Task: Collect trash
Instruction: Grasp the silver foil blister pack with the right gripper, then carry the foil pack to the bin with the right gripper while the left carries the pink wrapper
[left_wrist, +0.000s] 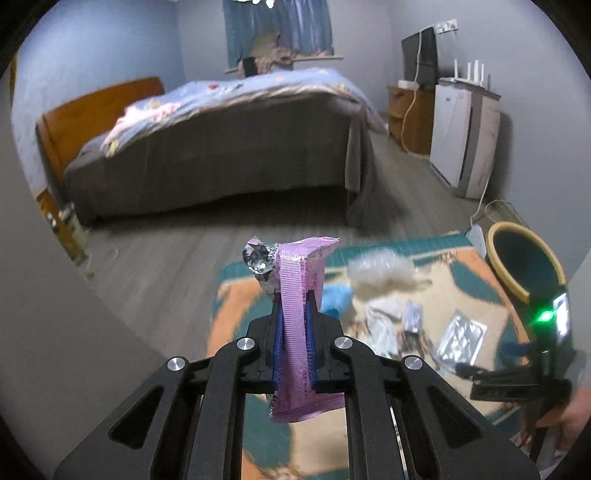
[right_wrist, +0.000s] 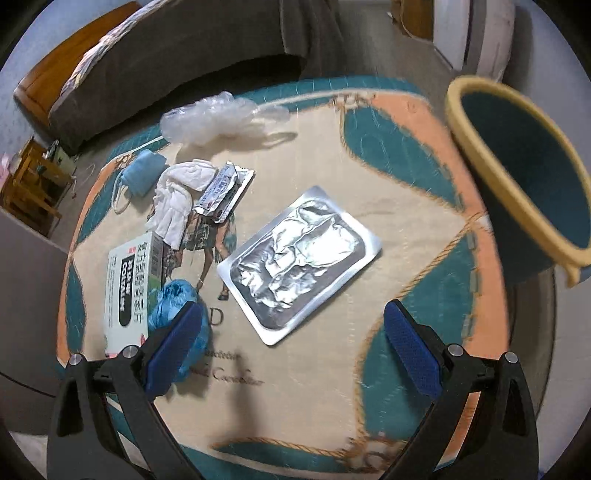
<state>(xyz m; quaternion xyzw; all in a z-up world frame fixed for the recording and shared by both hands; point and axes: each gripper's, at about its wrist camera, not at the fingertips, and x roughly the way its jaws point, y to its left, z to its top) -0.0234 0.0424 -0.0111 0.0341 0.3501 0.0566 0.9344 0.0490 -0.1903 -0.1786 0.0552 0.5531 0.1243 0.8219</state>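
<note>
My left gripper (left_wrist: 293, 299) is shut on a pink foil wrapper (left_wrist: 295, 314) and holds it up above the rug. My right gripper (right_wrist: 295, 328) is open and empty, low over the rug, just short of a silver foil blister sheet (right_wrist: 299, 254). Trash lies on the rug: a white box (right_wrist: 129, 284), a crumpled blue bag (right_wrist: 175, 299) by my left finger, white tissue (right_wrist: 177, 199), a small foil packet (right_wrist: 225, 188), a blue face mask (right_wrist: 142, 173) and a clear plastic bag (right_wrist: 218, 118). A teal bin with a yellow rim (right_wrist: 524, 177) stands at the right; it also shows in the left wrist view (left_wrist: 524, 262).
A round patterned rug (right_wrist: 406, 184) covers the floor. A bed (left_wrist: 221, 147) stands behind it. A white appliance (left_wrist: 461, 136) and a wooden cabinet (left_wrist: 410, 118) stand along the right wall. The right gripper's body (left_wrist: 535, 369) shows at the left view's right edge.
</note>
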